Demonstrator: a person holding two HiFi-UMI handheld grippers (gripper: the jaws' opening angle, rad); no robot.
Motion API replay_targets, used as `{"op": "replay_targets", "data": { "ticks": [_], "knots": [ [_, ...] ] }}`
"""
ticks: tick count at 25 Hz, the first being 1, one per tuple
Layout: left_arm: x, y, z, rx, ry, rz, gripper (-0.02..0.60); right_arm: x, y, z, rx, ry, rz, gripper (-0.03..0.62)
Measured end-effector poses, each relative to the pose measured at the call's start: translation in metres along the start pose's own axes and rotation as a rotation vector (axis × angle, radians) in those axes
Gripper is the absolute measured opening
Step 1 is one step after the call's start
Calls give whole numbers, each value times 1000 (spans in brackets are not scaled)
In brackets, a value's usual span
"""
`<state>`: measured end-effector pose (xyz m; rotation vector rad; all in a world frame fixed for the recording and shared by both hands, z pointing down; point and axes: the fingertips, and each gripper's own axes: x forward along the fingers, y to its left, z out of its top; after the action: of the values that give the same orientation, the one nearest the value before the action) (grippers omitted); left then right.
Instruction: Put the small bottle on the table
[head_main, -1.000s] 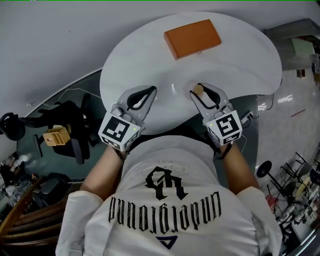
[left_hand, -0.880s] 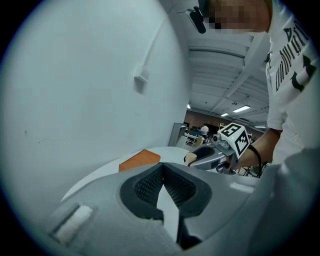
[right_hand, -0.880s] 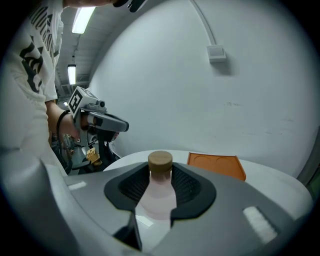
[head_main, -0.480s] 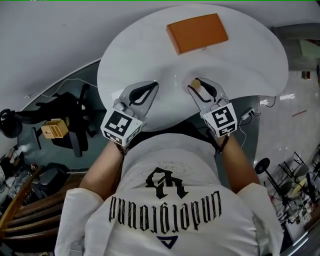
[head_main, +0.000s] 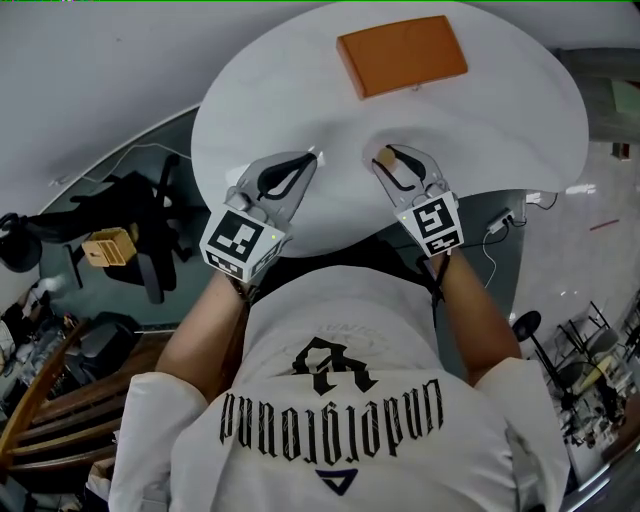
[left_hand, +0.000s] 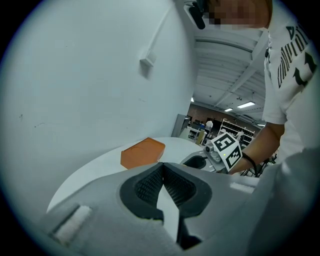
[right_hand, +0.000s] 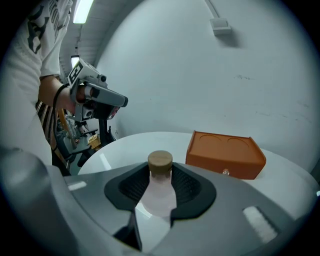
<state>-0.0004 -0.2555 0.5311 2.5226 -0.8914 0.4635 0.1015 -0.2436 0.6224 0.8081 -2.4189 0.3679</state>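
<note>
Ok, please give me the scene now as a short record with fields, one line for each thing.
Right tool: shut on small bottle, cork stopper up
Left tool: shut, empty
Orange box: on white round table, beyond both tools
Small bottle touching table: cannot tell

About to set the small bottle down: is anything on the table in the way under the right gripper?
Nothing visible. The right gripper holds the small bottle over bare white table. The orange box lies farther back, clear of it, and the left gripper is off to the side.
</note>
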Motion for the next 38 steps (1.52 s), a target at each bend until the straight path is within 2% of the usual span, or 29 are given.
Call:
{"op": "replay_targets", "data": {
  "ticks": [13,30,35,38],
  "knots": [
    [10,-8,-18,-23,34,6,8,16,-10,-42,-28,57,7,137],
    [9,-9,-27,-36,43,13,8,23,-7,-56,-55,58,-28,146],
    [4,-11,-27,-34,41,8,8,24,-6,-58,10,56,-48,204],
    [1,-13,-27,-31,42,5,8,19,-6,-53,27,40,-55,211]
  ]
}}
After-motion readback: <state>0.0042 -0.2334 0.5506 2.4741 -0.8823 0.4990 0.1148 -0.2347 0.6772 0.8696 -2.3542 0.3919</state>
